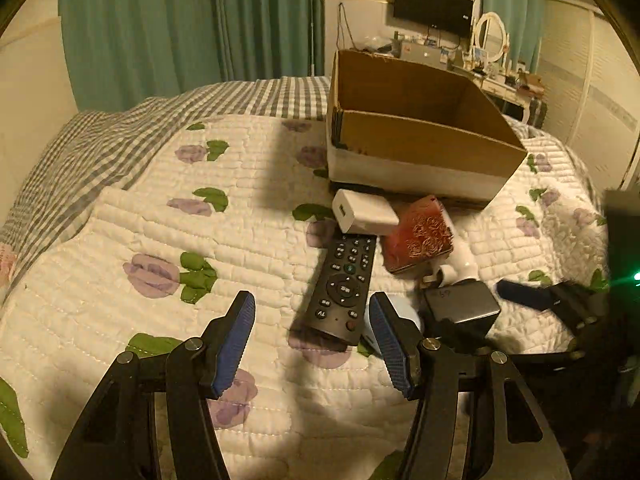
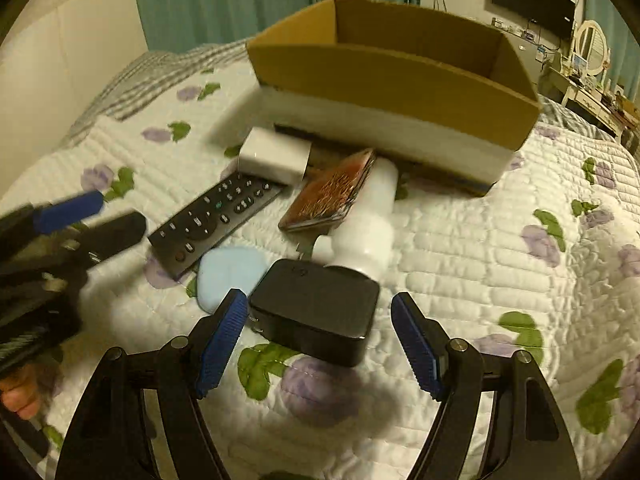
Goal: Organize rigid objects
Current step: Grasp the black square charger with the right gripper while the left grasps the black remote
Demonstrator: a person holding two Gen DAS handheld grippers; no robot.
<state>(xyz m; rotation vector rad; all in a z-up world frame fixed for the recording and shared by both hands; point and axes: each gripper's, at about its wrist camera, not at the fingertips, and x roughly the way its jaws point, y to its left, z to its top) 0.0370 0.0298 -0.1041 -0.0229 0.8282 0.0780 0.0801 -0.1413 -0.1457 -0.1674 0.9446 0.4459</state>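
Observation:
A black remote (image 1: 344,286) (image 2: 216,216) lies on the quilted bed, its near end between my open left gripper's (image 1: 312,320) fingertips. A black box (image 2: 316,310) (image 1: 462,306) sits just ahead of my open right gripper (image 2: 320,316), between its fingers. Around them lie a white charger (image 1: 364,212) (image 2: 274,154), a red patterned case (image 1: 420,236) (image 2: 332,194), a white bottle (image 2: 368,220) (image 1: 460,266) and a pale blue case (image 2: 230,272). The open cardboard box (image 1: 420,140) (image 2: 392,76) stands behind them.
The bed has a floral quilt (image 1: 160,240) and a grey checked blanket (image 1: 120,128) at the far left. Green curtains, a wall TV (image 1: 432,4) and a cluttered dresser (image 1: 500,72) stand beyond. The left gripper appears blurred at the left of the right wrist view (image 2: 68,216).

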